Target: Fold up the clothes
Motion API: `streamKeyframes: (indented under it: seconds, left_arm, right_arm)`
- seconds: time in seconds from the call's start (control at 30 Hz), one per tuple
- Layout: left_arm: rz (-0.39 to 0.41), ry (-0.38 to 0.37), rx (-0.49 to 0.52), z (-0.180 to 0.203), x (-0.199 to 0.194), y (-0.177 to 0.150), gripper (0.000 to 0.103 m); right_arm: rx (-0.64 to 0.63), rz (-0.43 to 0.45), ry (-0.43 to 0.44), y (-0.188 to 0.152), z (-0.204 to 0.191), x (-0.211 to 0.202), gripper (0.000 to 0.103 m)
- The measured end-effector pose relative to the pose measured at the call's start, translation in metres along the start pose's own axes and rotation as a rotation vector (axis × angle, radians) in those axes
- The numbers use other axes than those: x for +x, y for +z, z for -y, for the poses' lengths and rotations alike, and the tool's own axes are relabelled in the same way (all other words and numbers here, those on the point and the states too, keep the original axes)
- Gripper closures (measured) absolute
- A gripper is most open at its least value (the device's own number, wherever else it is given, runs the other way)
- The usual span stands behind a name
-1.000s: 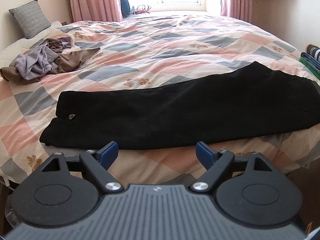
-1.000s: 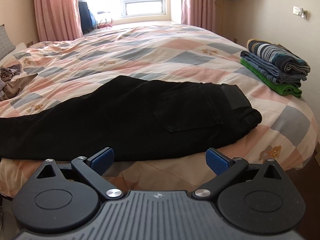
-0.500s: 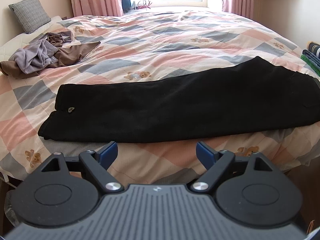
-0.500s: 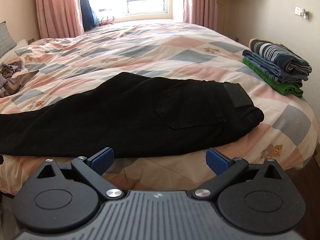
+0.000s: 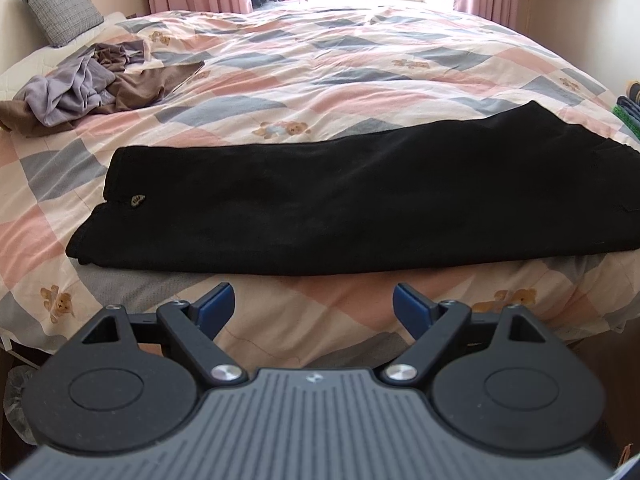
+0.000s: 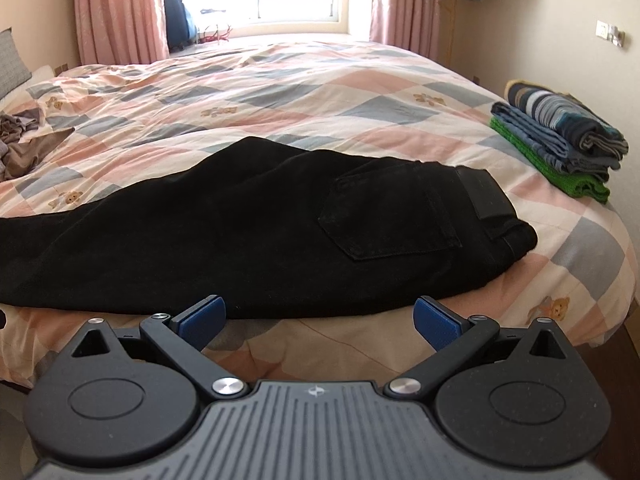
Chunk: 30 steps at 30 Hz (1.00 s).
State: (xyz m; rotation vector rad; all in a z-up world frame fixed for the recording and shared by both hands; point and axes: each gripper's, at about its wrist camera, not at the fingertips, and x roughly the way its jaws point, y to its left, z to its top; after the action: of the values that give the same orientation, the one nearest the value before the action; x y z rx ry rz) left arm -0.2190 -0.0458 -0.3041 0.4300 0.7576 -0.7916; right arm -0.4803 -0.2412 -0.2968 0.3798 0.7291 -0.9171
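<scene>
The left hand-held gripper has its blue pads wide apart and holds nothing, and the right hand-held gripper is the same, wide apart with nothing in it. The black pants lie flat just in front of both, legs one on top of the other, near the front edge of the bed. The leg ends are ahead and to the left of the left one; the waist with a square pocket is ahead and to the right of the right one. I think a pad could grab only the top leg, because the cloth is thick and doubled, so the fold would come out crooked. It could also pinch the soft, puffy checked blanket and drag it. A neat stack of folded clothes sits far off to the right, and a messy pile of clothes far off to the left
</scene>
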Motion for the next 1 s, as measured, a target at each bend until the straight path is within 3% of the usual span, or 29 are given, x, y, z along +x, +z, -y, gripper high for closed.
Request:
streamKeyframes:
  seconds: [0.37,0.57,0.77,1.0]
  left_arm:
    - [-0.029,0.013,-0.026,-0.006,0.017,0.002,0.018]
    - [-0.004,0.002,-0.104,-0.030,0.023,0.008,0.018]
    - [0.032,-0.070,-0.373,-0.090,0.035,-0.004,0.018]
    - [0.075,-0.155,-0.686,-0.160,0.050,-0.017,0.022]
  right_arm:
    - [-0.032,-0.025,-0.013,0.008,-0.014,0.017,0.000]
    - [-0.029,0.000,-0.018,0.013,-0.014,0.024,0.000]
    - [0.070,0.091,0.084,0.019,0.003,0.023,0.000]
    - [0.197,0.111,0.097,0.017,0.022,0.041,0.000]
